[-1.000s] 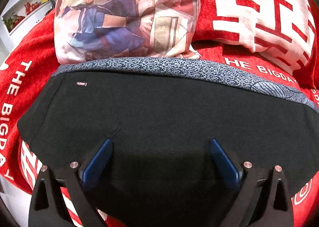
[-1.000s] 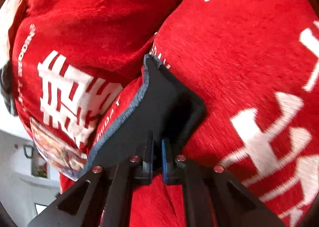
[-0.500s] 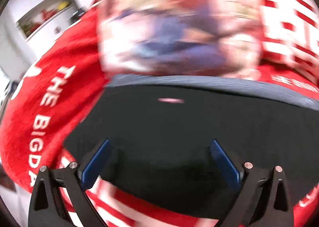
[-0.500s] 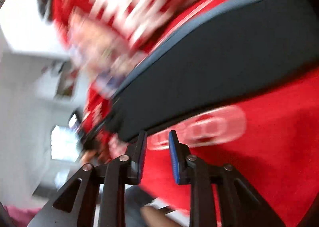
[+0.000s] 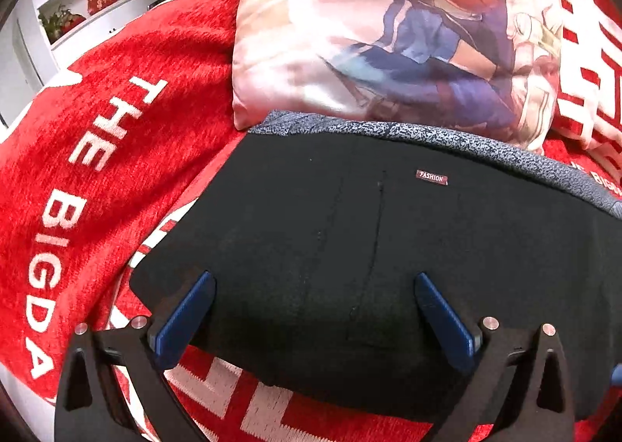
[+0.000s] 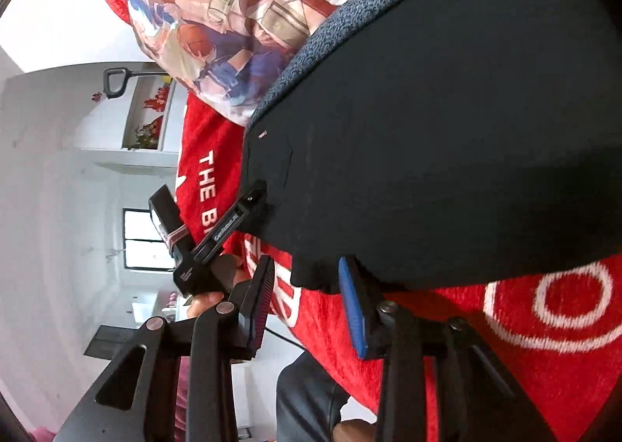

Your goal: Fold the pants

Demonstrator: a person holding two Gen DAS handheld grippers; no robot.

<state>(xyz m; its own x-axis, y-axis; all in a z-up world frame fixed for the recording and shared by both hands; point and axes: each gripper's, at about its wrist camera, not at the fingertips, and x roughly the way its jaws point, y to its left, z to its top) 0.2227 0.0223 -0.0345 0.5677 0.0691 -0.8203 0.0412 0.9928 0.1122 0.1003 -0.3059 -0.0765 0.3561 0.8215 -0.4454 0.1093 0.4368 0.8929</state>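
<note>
Compared with a second ago, the left wrist view has slid sideways: the white shelf unit at far left, its open compartments holding red and yellow items too small to name, now shows more fully, and the "THE BIGDAY" lettering on the red blanket fills the left side. The folded black pants lie flat on that blanket, their mottled grey waistband touching the lower edge of the basketball-print pillow; the small "FASHION" label, blurred half a second ago, is readable again. The left gripper has its blue pads wide apart as before, hovering over the near edge of the pants with nothing pinched; the right end of the pants runs out of frame.

In the right wrist view the change is larger. A second ago the right gripper was clamped on a corner of the pants; now its jaws are opening, with a clear gap and only blanket behind it, the near corner of the pants lying just beyond the tips. At left a hand holds the other gripper's handle, partly hidden behind the right gripper's finger. The pants' far right is lost in the dark lens rim.
</note>
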